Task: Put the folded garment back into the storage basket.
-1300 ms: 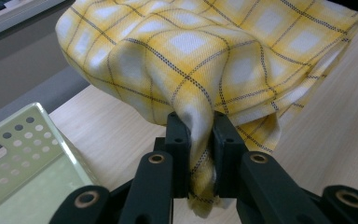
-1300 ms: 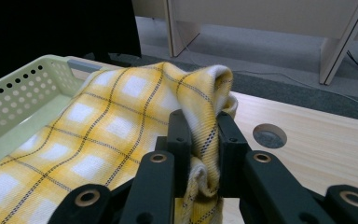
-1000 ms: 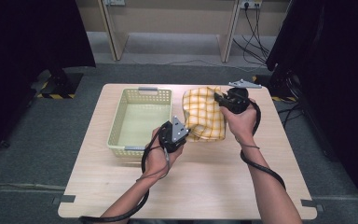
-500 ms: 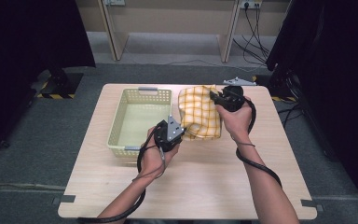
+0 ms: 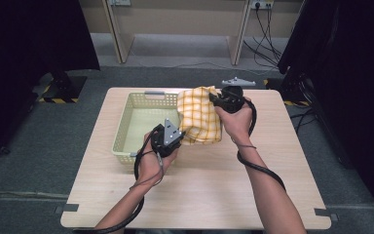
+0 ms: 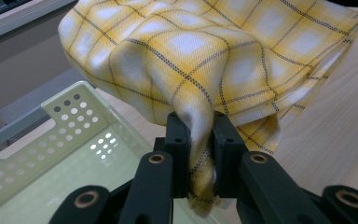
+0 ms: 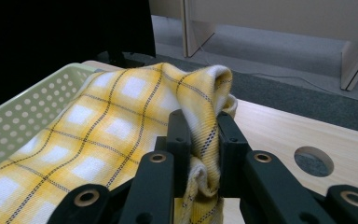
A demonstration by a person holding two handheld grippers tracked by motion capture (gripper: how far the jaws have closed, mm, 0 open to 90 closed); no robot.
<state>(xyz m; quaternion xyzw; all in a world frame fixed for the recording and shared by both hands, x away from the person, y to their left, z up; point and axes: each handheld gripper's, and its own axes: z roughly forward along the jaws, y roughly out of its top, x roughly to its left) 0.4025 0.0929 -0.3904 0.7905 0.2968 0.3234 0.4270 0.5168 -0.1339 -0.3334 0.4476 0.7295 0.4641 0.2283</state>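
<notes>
**Cloth held at two corners beside the basket**

A yellow checked cloth (image 5: 200, 117) is gripped by both grippers and is carried above the table (image 5: 195, 195), its bulk hanging between them and just over the right edge of the pale green basket (image 5: 126, 129). The left gripper (image 5: 174, 135) is clamped on a bunched corner of the cloth at the near side; in the left gripper view the fabric (image 6: 200, 70) is seen pinched tight between the two black jaws, with a short tail poking out below them. The right gripper (image 5: 216, 100) is clamped on the far corner; in the right gripper view a fold of cloth (image 7: 121, 126) is squeezed between the jaws, with the perforated wall of the basket (image 7: 23, 116) to the left of it and a round hole (image 7: 313, 161) in the table to the right.

The step in hand is judged to be the transfer of the cloth to the basket: it is lifted clear of the table and overlaps the rim, but nothing lies in the basket yet, so roughly half the work is reckoned done.

For the next move, both grippers would need to be carried leftward together until the cloth hangs over the basket floor, then lowered so that the sagging middle clears the near wall. Only then should the jaws be opened, otherwise a corner is likely to be left draped over the rim
</notes>
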